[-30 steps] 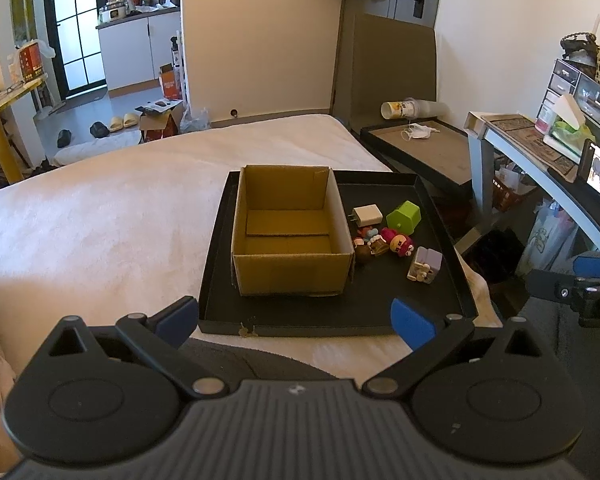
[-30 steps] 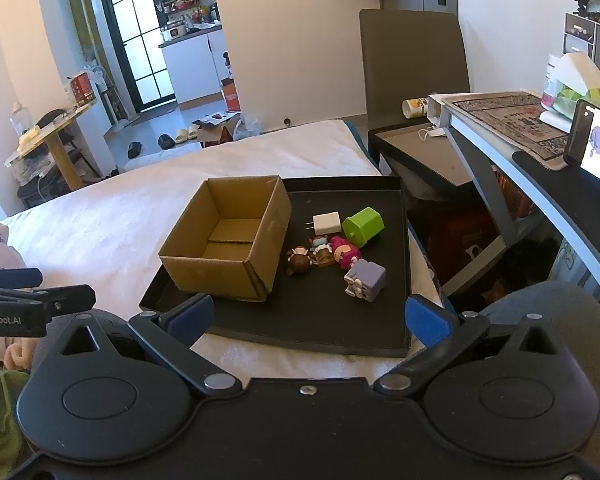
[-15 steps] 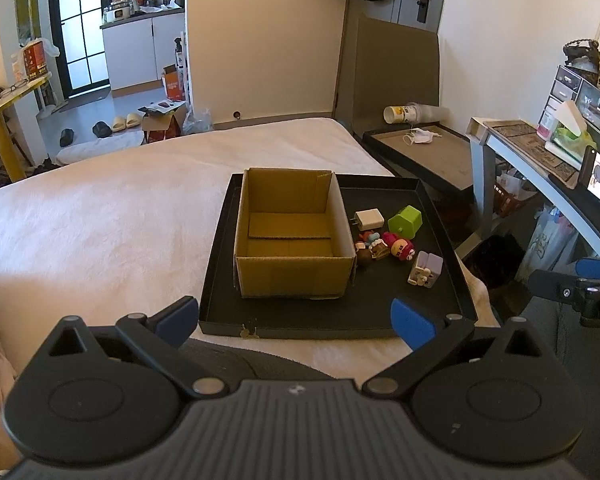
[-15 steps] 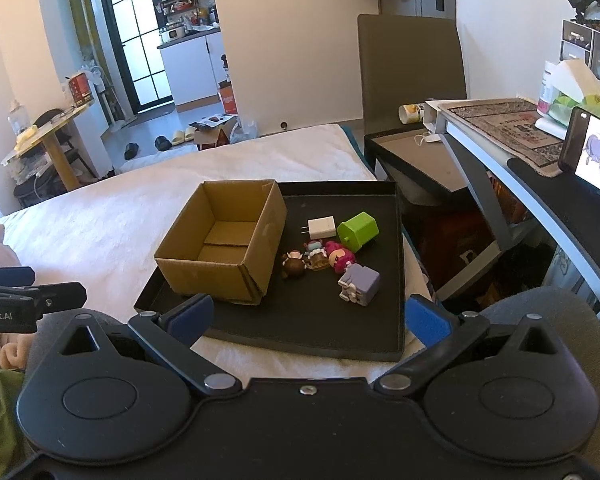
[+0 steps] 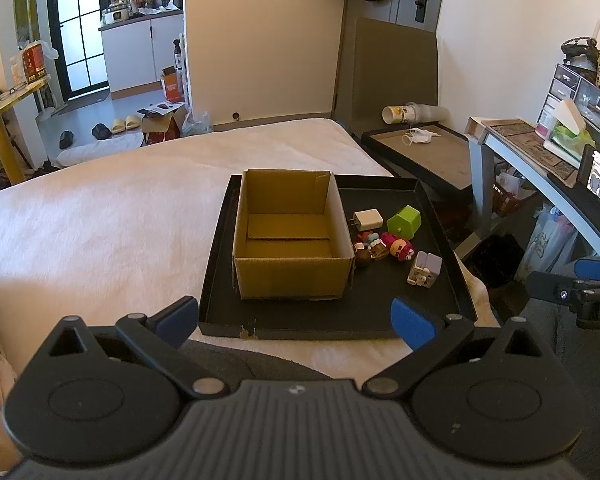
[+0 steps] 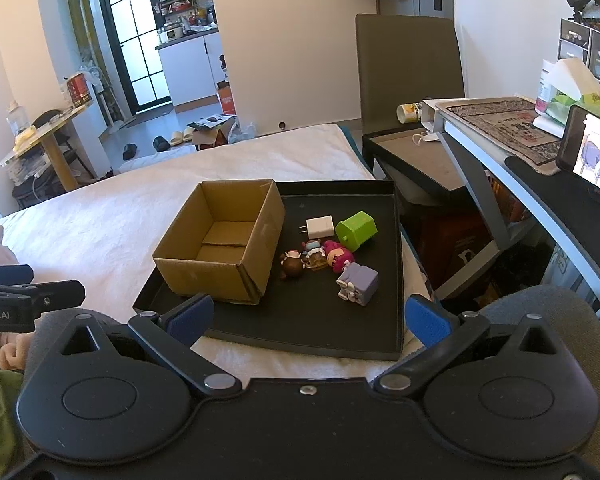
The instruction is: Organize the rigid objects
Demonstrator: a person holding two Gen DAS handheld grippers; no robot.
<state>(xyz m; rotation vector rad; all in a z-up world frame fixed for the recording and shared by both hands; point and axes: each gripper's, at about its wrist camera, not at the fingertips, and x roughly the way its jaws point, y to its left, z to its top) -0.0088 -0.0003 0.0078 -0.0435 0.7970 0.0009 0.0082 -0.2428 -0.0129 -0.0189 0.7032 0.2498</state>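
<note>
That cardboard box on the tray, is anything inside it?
The cardboard box looks empty: only its folded bottom flaps show. Its near wall hides the front strip of the floor. The toys lie beside it on the black tray.

Daylight from the glazed door brightens the room; sharp centres, strong fisheye bending at edges.

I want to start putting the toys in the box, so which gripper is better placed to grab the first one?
Probably the right gripper. Its view looks almost straight at the toys, with the purple cube nearest. The left gripper faces the cardboard box, which stands left of the toys. Both are open and empty.
</note>
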